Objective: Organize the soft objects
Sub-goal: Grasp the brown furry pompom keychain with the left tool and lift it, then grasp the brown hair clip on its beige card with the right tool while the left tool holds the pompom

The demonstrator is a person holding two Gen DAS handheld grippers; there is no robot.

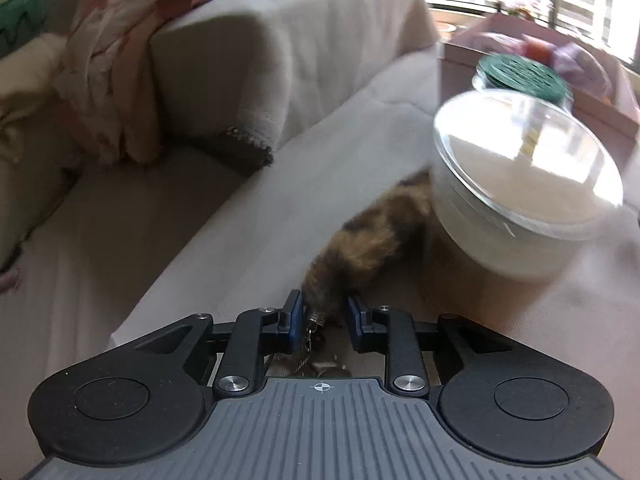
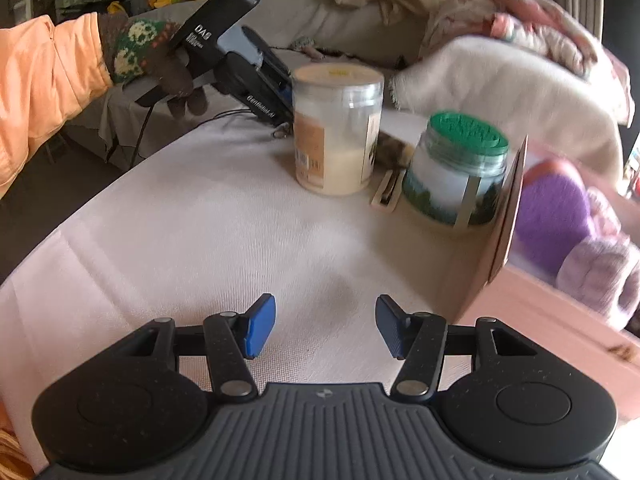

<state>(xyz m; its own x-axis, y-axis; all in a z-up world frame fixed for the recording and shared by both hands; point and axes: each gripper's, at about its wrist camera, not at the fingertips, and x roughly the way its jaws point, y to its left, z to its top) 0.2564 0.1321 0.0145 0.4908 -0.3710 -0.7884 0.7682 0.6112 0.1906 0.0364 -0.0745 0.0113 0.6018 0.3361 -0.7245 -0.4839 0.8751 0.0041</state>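
Nearest in the left wrist view, the left gripper [image 1: 323, 314] has its blue pads set a little apart around the capped end of a furry brown tail keychain [image 1: 360, 248]. The left pad looks close against the fur and the right one stands just clear, so the jaws seem loose about it and not clamped. The tail lies on the white tablecloth [image 2: 208, 240], and its far end runs behind the clear-lidded jar [image 1: 516, 184].

That is the first risk. If the tail is drawn away while the jaws are this slack, it may slip out. If it comes away fast, the fur could drag on the jar, which stands just beside it, and tip it.

The right gripper [image 2: 325, 330] hangs over bare cloth with its jaws apart and nothing between them.

Farther off to the right stands a green-lidded jar [image 2: 460, 172], just beside the flap of the pink box [image 2: 552, 312] that holds purple and pale knitted soft things. Carrying the tail towards that box means passing both jars, and a low sweep could knock either one over. The metal chain hanging at the cap might also snag.
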